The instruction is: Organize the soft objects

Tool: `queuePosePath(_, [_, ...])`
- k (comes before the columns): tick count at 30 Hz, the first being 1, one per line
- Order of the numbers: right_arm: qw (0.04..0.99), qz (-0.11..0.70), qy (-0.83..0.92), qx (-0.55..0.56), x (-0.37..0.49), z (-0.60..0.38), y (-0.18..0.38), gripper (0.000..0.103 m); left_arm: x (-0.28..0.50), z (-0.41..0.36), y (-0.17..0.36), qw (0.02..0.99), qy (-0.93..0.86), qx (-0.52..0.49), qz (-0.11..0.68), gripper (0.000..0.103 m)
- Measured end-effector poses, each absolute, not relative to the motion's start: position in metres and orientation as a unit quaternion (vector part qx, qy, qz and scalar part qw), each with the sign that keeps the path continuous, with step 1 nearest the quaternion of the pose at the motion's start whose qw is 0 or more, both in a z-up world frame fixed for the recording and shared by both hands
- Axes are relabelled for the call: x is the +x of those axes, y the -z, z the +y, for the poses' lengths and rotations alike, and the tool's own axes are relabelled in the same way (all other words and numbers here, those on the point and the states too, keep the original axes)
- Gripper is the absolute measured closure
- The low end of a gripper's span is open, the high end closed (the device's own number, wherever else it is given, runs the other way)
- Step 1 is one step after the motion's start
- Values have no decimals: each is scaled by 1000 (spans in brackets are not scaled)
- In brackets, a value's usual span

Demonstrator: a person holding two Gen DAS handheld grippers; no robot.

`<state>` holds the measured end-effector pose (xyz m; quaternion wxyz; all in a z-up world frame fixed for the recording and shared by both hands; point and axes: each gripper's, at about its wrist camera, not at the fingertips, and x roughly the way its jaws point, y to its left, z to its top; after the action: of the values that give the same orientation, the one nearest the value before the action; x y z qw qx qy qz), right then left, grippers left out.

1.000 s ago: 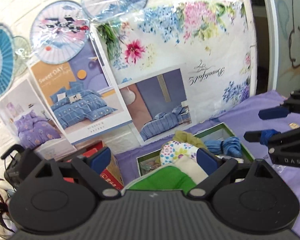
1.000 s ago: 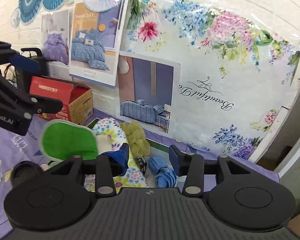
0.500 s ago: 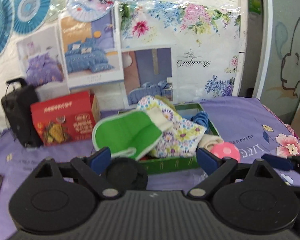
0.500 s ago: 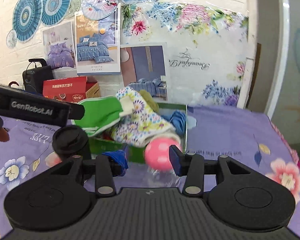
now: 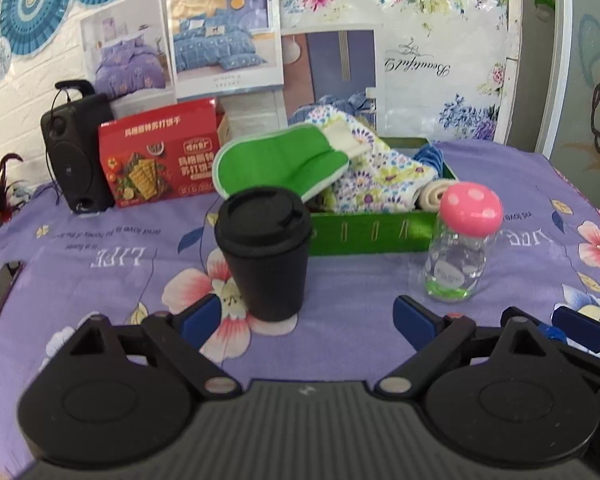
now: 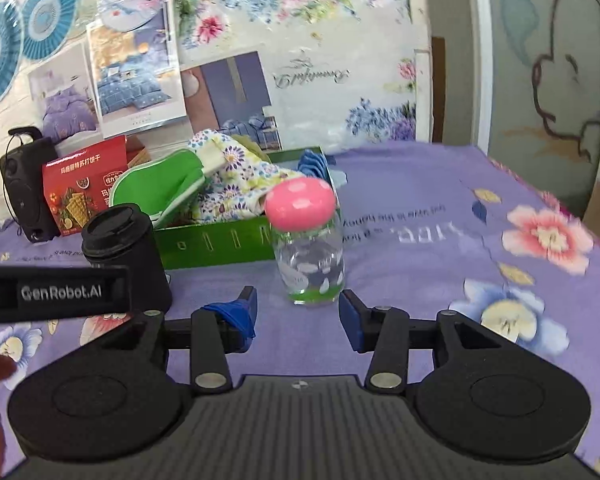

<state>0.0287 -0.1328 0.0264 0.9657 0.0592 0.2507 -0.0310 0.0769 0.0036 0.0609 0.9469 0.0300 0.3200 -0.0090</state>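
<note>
Nearest, the left gripper point(image 5: 306, 320) and the right gripper point(image 6: 296, 312) hover low over the purple floral table point(image 5: 380, 280), both sets of jaws apart and empty, probably lined up for a fresh reach. Just ahead stand a black lidded cup point(image 5: 264, 252) and a clear jar with a pink cap point(image 5: 460, 248), hard things kept outside. Behind them the green box point(image 5: 372, 232) holds the soft objects: a green slipper point(image 5: 280, 160) and floral cloth point(image 5: 380, 172), heaped above its rim.
</note>
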Motion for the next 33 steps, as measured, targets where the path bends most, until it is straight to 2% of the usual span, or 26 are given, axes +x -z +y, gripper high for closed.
queuePosePath(11, [963, 255, 13, 88, 1, -140, -6, 73, 62, 9, -17, 932, 9, 15, 362, 9])
queuePosePath(33, [951, 299, 37, 66, 12, -138, 13, 72, 57, 5, -13, 935, 6, 24, 355, 9])
